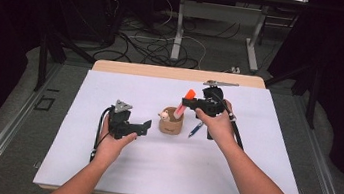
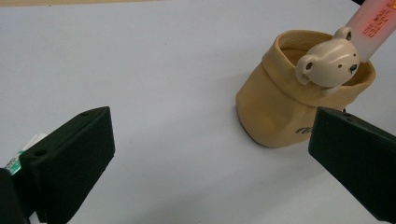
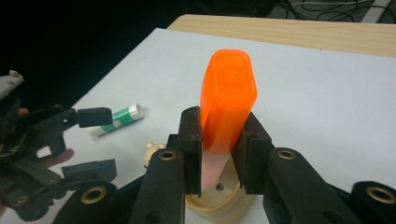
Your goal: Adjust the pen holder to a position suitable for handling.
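Blue pen (image 1: 195, 129) lies on white tabletop (image 1: 151, 160) right of bear pen holder (image 1: 171, 121); green-white tube (image 3: 116, 119) beyond. Left tongs (image 1: 141, 127) gape wide, empty, beside holder. Right tongs (image 1: 194, 107) clamp orange-capped marker (image 3: 227, 107), tip over holder's mouth.

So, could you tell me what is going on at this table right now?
A person works with a gripper in each hand. The right gripper is shut on an orange-capped marker, holding it over the mouth of a tan bear-faced pen holder, its lower end pointing in. The left gripper waits open beside the holder, nothing between its jaws. A blue pen and a green-and-white tube lie on the white table.
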### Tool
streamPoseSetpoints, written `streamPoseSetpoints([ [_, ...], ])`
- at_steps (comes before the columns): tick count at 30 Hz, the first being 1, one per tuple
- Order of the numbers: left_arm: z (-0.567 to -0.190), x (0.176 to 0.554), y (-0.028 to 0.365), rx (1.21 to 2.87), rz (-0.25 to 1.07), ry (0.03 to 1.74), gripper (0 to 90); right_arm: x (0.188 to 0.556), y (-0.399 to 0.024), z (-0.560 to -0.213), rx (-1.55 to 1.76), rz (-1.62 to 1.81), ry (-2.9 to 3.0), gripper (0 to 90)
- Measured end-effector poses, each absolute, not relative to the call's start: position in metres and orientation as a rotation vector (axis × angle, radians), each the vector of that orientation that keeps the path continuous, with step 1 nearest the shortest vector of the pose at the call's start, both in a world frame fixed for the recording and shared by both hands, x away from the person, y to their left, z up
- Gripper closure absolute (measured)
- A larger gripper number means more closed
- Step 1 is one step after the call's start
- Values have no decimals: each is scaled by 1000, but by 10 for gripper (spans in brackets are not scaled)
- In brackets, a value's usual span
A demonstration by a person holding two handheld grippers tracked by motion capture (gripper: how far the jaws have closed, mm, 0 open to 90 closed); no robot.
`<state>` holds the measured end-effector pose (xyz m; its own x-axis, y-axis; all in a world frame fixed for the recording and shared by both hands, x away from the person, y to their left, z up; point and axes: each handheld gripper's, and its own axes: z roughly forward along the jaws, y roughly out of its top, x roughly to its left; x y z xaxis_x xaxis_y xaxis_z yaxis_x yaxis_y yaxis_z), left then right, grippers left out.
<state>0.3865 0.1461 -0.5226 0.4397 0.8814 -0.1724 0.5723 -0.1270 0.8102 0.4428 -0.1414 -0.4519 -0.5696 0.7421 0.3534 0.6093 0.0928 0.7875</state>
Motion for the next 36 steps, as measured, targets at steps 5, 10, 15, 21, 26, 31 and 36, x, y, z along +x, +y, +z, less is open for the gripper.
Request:
streamPoseSetpoints([
  [5, -524, 387, 146, 1821, 460, 1232, 3, 446, -133, -458, 1349, 1418, 2239, 748],
  [10, -524, 386, 146, 1833, 456, 1230, 3, 448, -128, -465, 1320, 1353, 2252, 748],
  [15, -525, 386, 145, 1832, 449, 1230, 3, 450, -123, -470, 1307, 1306, 2268, 748],
  [21, -526, 386, 145, 1842, 443, 1231, 4, 451, -118, -478, 1290, 1260, 2294, 748],
  [26, -528, 386, 144, 1835, 442, 1234, 5, 451, -114, -485, 1267, 1217, 2317, 747],
  [31, -528, 386, 144, 1838, 441, 1232, 6, 449, -109, -489, 1231, 1171, 2335, 747],
  [36, -527, 386, 144, 1839, 436, 1239, 6, 448, -105, -491, 1213, 1147, 2349, 746],
])
